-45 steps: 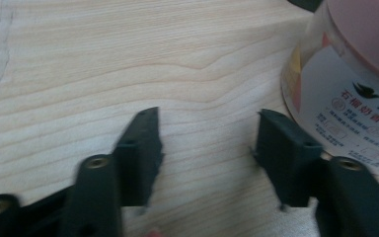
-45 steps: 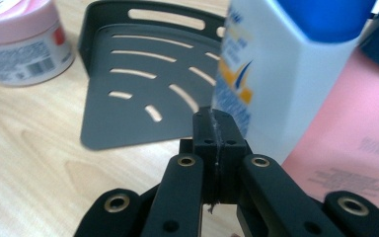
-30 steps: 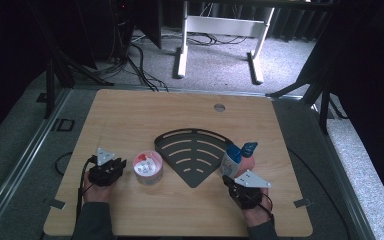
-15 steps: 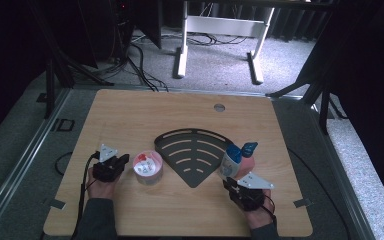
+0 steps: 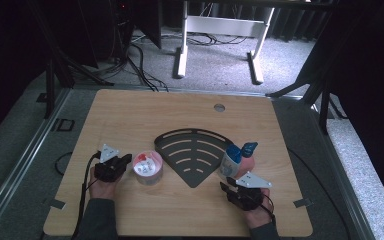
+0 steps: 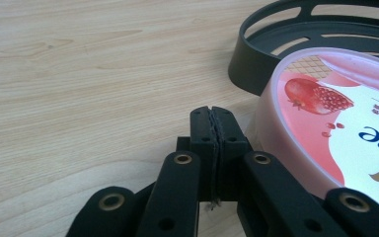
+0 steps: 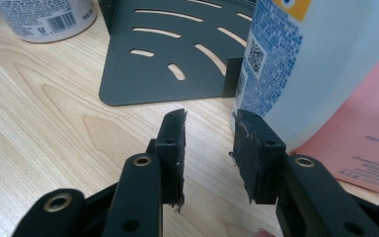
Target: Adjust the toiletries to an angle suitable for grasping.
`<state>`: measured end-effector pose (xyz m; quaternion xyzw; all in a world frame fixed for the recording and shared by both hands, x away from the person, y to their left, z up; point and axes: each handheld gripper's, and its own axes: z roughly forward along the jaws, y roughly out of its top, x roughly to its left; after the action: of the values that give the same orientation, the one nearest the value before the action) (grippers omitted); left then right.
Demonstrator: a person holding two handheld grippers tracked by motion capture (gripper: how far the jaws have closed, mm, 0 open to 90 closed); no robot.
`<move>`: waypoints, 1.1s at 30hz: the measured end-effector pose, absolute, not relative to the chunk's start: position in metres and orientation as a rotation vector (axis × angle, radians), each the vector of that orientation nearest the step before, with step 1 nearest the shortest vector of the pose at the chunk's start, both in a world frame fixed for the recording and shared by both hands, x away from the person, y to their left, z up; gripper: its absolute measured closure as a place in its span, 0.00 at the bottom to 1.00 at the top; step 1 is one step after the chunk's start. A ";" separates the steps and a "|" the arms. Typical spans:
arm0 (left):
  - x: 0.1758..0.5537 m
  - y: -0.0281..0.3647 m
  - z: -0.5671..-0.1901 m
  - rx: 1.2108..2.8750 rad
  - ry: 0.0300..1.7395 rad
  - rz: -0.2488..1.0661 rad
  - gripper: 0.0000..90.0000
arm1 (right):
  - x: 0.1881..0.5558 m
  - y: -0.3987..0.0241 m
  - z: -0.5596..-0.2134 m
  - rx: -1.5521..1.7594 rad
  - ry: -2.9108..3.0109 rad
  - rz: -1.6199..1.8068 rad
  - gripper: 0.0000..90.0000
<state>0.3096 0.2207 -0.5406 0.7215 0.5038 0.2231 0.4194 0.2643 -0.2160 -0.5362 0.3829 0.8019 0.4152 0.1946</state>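
Bottle, white with a blue printed label and a blue cap, stands upright on the wooden surface, just past the right hand-held gripper and a little to that gripper's right; it sits close against the right corner of the black fan-shaped tray, with a pink card beside it; its long axis points straight up, so the jaws would have to come at its sides. The right hand-held gripper has just been opening its jaws; they stand apart with nothing between them, and the right pad sits very near the bottle's foot, though I cannot tell if it touches. I think the gap looks too small for the bottle, so the jaws would need to open more and slide to the right.

The pink ice cream tub sits just right of the left hand-held gripper, which lies low on the surface with its jaws pressed together on nothing; the tub's lid shows a strawberry picture. The right hand is the nearer one to the bottle; the left hand is well apart from it, across the tray.
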 end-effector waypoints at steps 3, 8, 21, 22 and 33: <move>0.310 0.219 -0.541 1.815 1.245 0.558 0.98 | 0.264 -0.216 -0.536 1.073 2.247 1.167 0.72; 0.310 0.219 -0.541 1.821 1.223 0.554 0.98 | 0.265 -0.218 -0.536 1.070 2.244 1.168 0.71; 0.314 0.217 -0.542 1.843 1.176 0.530 1.00 | 0.263 -0.221 -0.535 1.078 2.250 1.197 0.69; 0.313 0.217 -0.542 1.846 1.171 0.528 1.00 | 0.263 -0.221 -0.535 1.078 2.250 1.198 0.69; 0.311 0.209 -0.543 1.882 1.100 0.497 1.00 | 0.265 -0.220 -0.536 1.071 2.260 1.197 0.69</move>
<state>0.3113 0.2094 -0.5425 0.7569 0.4424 0.1997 0.4376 0.2647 -0.2202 -0.5355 0.3797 0.8013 0.4243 0.1835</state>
